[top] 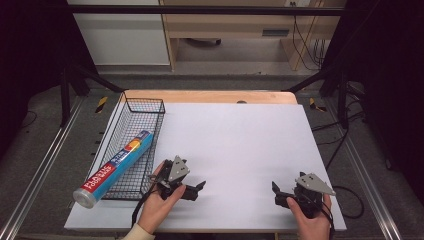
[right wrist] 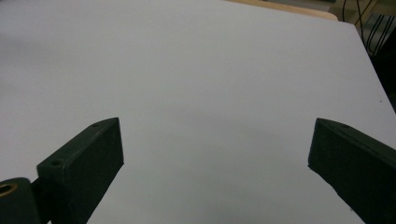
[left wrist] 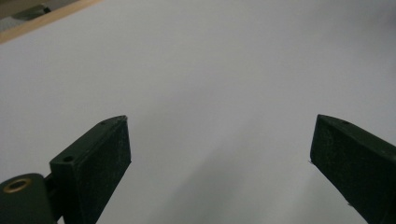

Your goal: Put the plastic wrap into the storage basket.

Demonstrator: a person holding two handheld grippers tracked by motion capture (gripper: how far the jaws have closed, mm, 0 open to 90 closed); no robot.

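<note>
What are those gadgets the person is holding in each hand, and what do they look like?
Two handheld black grippers. The left gripper and right gripper each have two flat black jaws, a grey three-cornered plate on top and a trailing black cable. A pale sleeve cuff shows at the left wrist.

left gripper (top: 200, 189) and right gripper (top: 276, 194): jaws wide apart.

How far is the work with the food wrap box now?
Done: the food wrap box lies slanted in the wire basket, one end sticking out over the near rim. In hand: nothing; the left claw and right claw are open above the white board. Left: perhaps settling the box fully inside.
</note>
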